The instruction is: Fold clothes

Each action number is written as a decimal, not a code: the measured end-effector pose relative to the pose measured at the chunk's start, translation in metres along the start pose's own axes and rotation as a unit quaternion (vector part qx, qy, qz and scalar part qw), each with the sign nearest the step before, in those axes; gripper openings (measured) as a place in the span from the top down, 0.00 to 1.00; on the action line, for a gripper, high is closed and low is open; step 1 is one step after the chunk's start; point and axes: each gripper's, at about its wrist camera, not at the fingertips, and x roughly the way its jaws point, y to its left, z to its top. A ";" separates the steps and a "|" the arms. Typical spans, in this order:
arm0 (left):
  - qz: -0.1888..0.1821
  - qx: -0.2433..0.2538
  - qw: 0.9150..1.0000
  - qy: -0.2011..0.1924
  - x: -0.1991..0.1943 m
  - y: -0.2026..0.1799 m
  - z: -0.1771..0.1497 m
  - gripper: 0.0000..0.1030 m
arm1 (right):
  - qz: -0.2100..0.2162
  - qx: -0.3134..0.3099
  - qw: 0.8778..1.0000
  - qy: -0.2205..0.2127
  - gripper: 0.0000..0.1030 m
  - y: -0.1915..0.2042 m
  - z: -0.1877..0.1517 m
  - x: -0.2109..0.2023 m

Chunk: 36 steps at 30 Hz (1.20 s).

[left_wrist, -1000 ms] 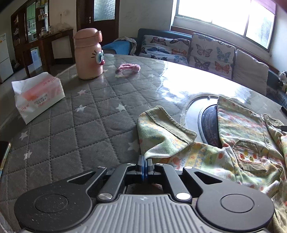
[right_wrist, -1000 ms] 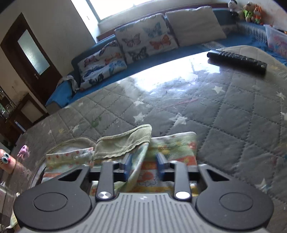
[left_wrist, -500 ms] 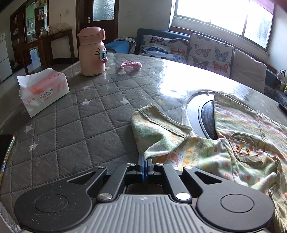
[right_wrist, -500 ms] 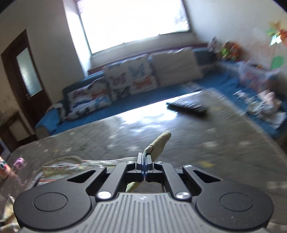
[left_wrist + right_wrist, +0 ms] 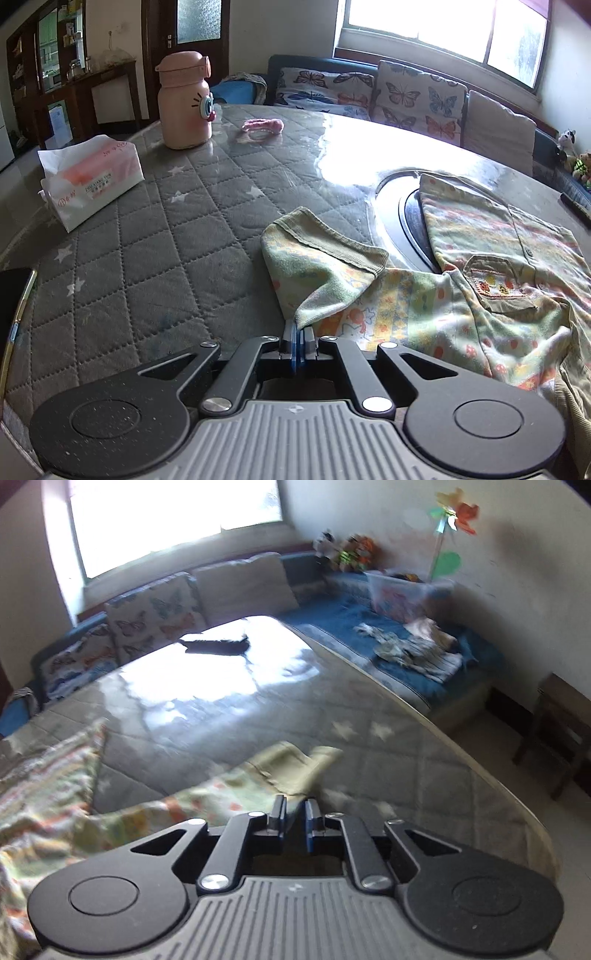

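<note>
Shirt (image 5: 491, 280) sprawled across the quilted grey tabletop (image 5: 155, 258), patterned in yellow, green and orange, its body partly over the dark round inset (image 5: 406, 218) in the middle. Left tongs (image 5: 298, 341) pinched tight on the sleeve (image 5: 314, 266), the green ribbed cuff standing up just beyond the tips. Over on the right wrist view, blurry, the right tongs (image 5: 294, 821) sit with a narrow gap between the pads, the other cuff (image 5: 295, 768) lying just ahead of them; whether cloth is between the pads, I cannot tell. Far side of the left view: pink bottle (image 5: 184, 101) upright, tissue pack (image 5: 88, 181) near it, pink hair tie (image 5: 263, 125) beside the bottle. A dark remote (image 5: 218, 644) lies well beyond the cuff.
</note>
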 end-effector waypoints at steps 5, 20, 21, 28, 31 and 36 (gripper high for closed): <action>0.001 0.002 1.000 0.002 -0.001 0.003 0.004 0.88 | -0.028 -0.015 0.999 -0.016 0.86 -0.012 -0.010 -0.013; 0.017 0.060 0.998 -0.024 -0.012 -0.004 0.001 0.45 | 0.069 -0.075 0.995 0.017 0.61 0.058 -0.011 0.032; 0.016 0.070 0.997 -0.025 -0.012 -0.007 0.001 0.43 | 0.069 -0.078 0.994 0.018 0.58 0.061 -0.012 0.033; 0.038 0.138 0.989 -0.030 0.009 -0.030 0.001 0.33 | 0.068 -0.079 0.994 0.017 0.49 0.061 -0.013 0.038; 0.061 0.144 0.987 -0.036 0.021 -0.032 0.006 0.33 | 0.068 -0.082 0.994 0.016 0.45 0.063 -0.013 0.039; 0.086 0.062 0.992 -0.064 0.025 -0.003 0.023 0.33 | 0.067 -0.084 0.994 0.017 0.44 0.063 -0.012 0.040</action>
